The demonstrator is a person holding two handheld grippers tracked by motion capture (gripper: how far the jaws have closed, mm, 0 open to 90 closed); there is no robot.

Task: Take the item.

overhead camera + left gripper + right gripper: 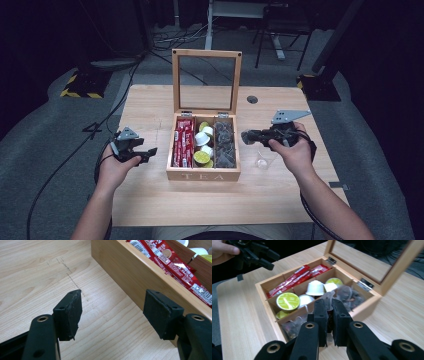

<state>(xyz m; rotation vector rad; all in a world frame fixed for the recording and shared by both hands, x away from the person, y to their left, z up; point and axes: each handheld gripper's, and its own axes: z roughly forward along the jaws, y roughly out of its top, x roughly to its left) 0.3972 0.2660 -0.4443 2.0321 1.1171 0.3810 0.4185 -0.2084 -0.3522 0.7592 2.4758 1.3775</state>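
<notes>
Your left hand-held gripper [142, 154] hovers over the counter [150, 200] just left of the open tea box [203, 175]. Your right hand-held gripper [248, 136] points at the box's right edge, beside a small clear cup [261, 161].

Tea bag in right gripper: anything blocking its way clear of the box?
Nothing visible. The right gripper pinches the tea bag at the box's right edge; lid stands upright at the back, left gripper sits left of it.

Light wooden table [150, 195], open tea box [203, 175], small clear cup [261, 161]
</notes>
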